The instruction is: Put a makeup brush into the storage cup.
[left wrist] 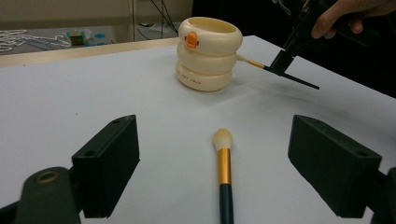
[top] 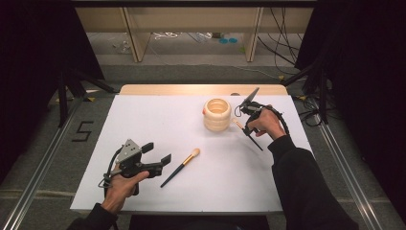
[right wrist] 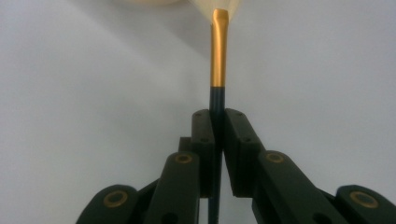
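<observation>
A cream ringed cup [top: 217, 114] with a small duck face [left wrist: 208, 53] stands at the back middle of the white table [top: 153, 120]. My right gripper [top: 247, 130] [right wrist: 218, 116] is just right of the cup and shut on the dark handle of a thin brush [right wrist: 218, 56] [left wrist: 254, 64]. That brush has a gold ferrule, and its pale tip reaches the cup's side. A second brush [top: 181, 166] [left wrist: 224, 163], with a fluffy head and gold ferrule, lies flat on the table. My left gripper [top: 158, 153] [left wrist: 212, 168] stands wide open just left of it, jaws either side of the brush and apart from it.
The table's wooden back edge [top: 201, 89] runs behind the cup. Beyond it are wooden shelf legs [top: 136, 43] and loose cables [top: 282, 43] on the floor. Black stands [top: 67, 91] flank the table.
</observation>
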